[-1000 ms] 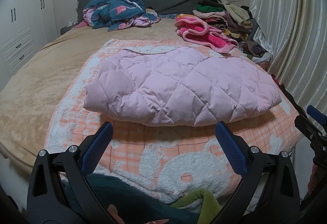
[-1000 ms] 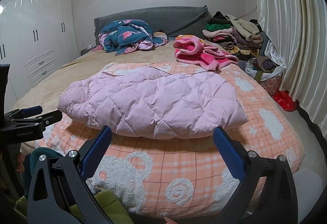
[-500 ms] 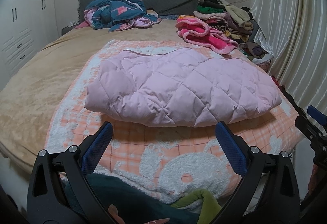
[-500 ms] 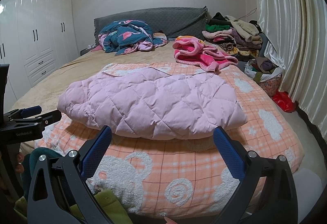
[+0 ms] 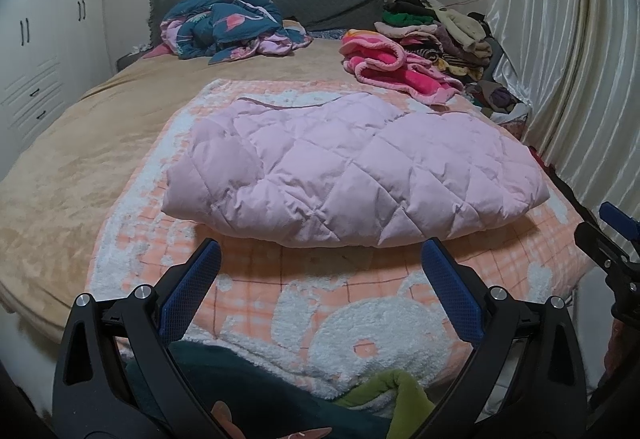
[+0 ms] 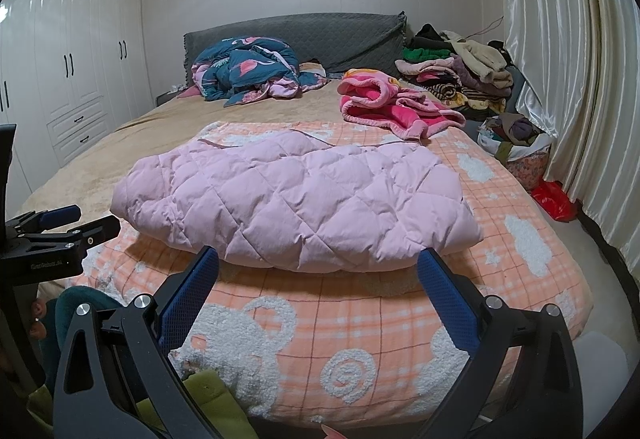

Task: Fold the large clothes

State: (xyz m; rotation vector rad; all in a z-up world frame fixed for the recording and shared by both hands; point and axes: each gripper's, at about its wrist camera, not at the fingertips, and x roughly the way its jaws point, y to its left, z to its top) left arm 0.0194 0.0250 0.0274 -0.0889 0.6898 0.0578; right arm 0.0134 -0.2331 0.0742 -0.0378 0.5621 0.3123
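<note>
Pink quilted coat (image 5: 352,167) lies folded in a thick bundle on the peach plaid blanket (image 6: 360,323) near the bed's foot. Both the left gripper (image 5: 318,289) and right gripper (image 6: 316,289) hang short of it, jaws spread wide, gripping nothing. I judge this fold finished; next, fetch another garment from the clothes pile (image 6: 456,75) by the curtain (image 6: 576,59).

Beyond your peach bear blanket (image 6: 360,323), a teal duvet (image 6: 248,73) lies crumpled against the grey headboard (image 6: 340,35); right of the headboard, stacked clothes (image 6: 460,79); left, white wardrobes (image 6: 72,79).
</note>
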